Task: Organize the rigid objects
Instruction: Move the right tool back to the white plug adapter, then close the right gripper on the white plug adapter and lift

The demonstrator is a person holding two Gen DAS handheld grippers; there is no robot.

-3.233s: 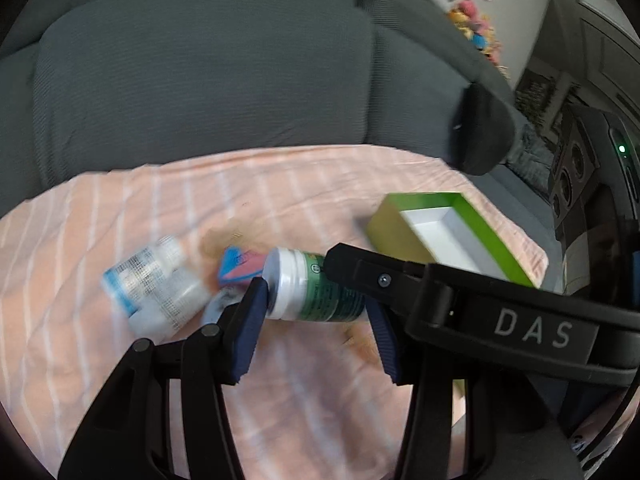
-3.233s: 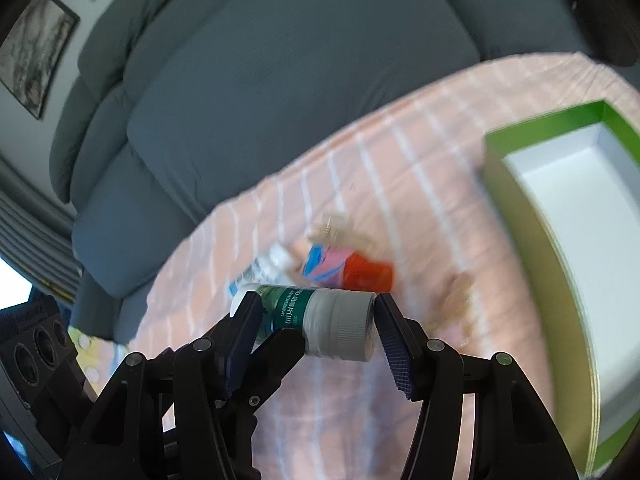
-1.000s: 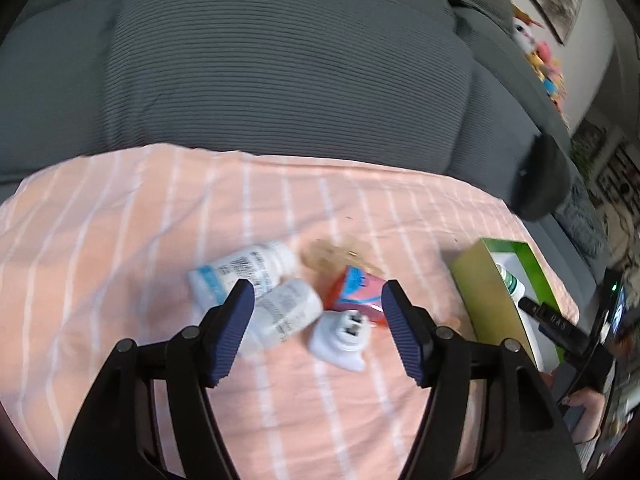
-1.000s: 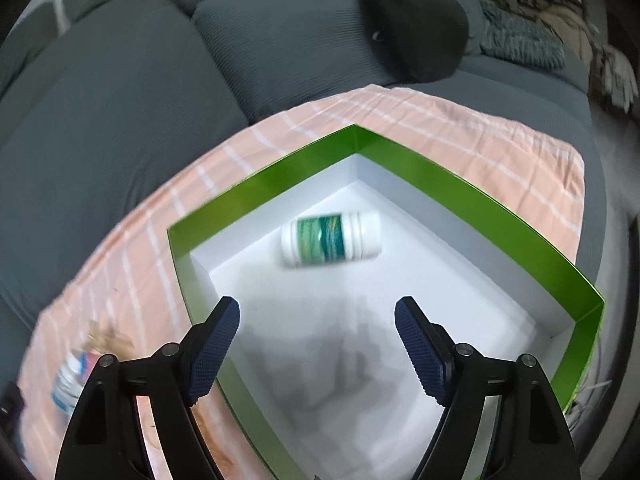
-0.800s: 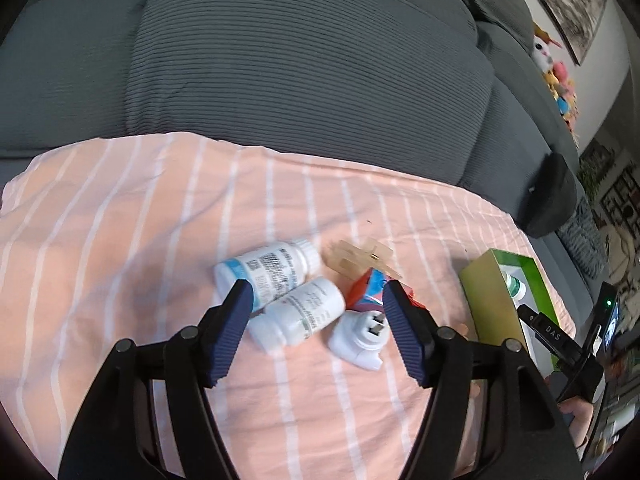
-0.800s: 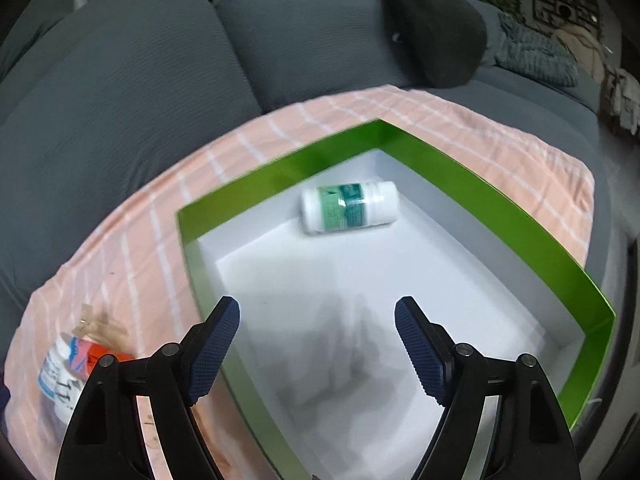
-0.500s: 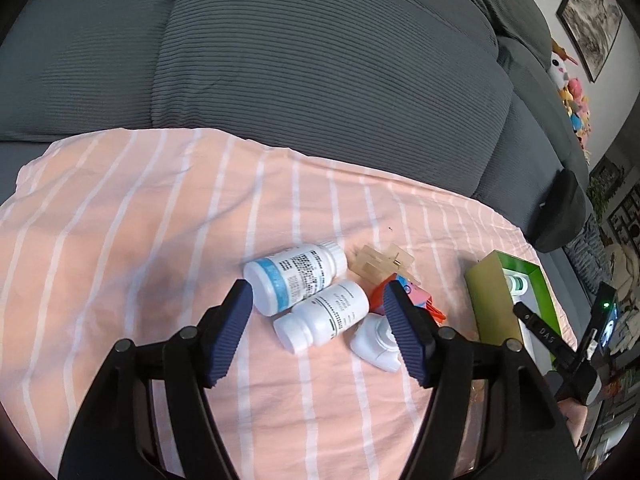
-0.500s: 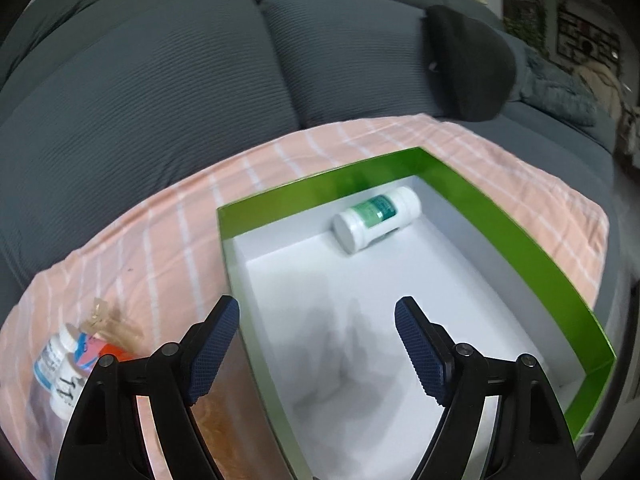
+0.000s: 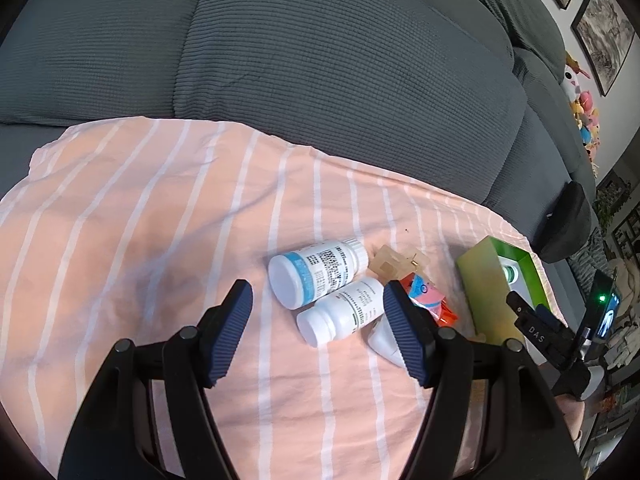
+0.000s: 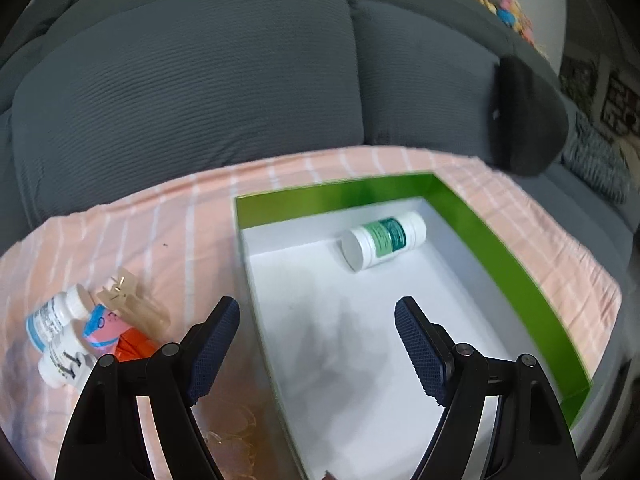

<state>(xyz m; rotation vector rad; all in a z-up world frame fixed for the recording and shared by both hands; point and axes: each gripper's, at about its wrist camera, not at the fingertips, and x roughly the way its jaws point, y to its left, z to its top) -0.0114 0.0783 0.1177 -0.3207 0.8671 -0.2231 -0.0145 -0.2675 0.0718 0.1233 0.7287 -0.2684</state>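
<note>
Green-walled cardboard box (image 10: 500,240) holds one green-labelled white bottle (image 10: 384,240); both hand-held grippers, left (image 9: 316,332) and right (image 10: 318,350), released and empty; next pick likely the blue-labelled white bottle (image 9: 316,276).

A grey ribbed sofa (image 9: 320,60) fills the view from 9 to 2 o'clock, its back cushions bulging above the seat. A peach cloth with white stripes (image 9: 120,248) covers the seat. At 3 o'clock sits a dark round cushion (image 9: 568,220). Framed pictures (image 9: 600,32) hang on the pale wall at 1 o'clock, above a heap of soft toys (image 9: 582,100).
</note>
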